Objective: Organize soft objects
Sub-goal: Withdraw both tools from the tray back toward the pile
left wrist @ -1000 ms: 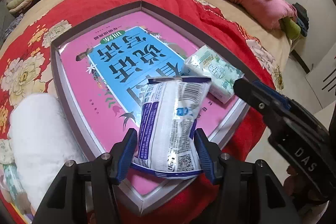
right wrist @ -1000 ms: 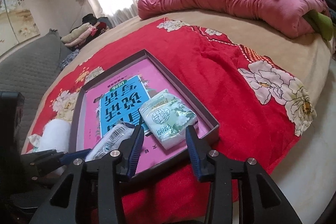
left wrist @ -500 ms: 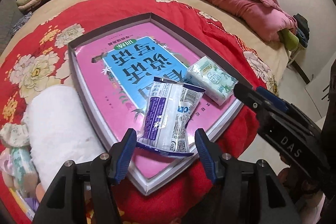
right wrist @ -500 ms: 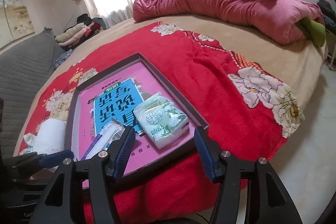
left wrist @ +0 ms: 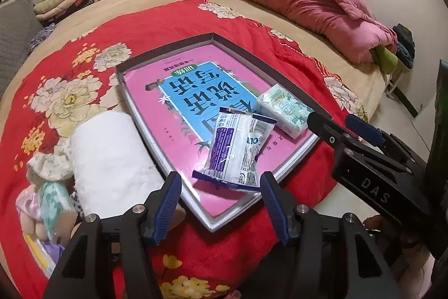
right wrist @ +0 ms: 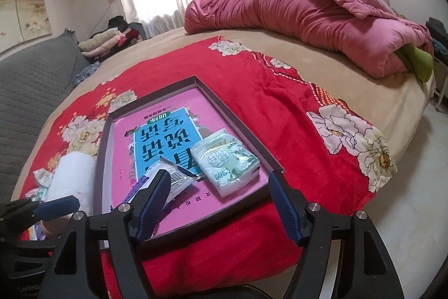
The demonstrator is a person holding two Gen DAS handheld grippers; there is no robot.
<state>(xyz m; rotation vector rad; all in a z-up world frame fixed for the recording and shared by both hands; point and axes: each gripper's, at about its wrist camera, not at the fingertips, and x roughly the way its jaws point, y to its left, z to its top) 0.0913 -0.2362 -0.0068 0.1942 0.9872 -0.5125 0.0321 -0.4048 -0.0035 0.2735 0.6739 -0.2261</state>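
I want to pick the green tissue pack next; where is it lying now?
The green tissue pack lies inside the shallow box, near its right wall, beside the blue-and-white packet.

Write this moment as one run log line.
left gripper: open, empty | right gripper: opening, empty | blue-white packet, tissue pack: in tray

Left hand-held gripper tilted downward, jaws apart, nothing between the pads. Right hand-held gripper angled down beside it, jaws just opening wider, empty; blue fingertips showing in left view.
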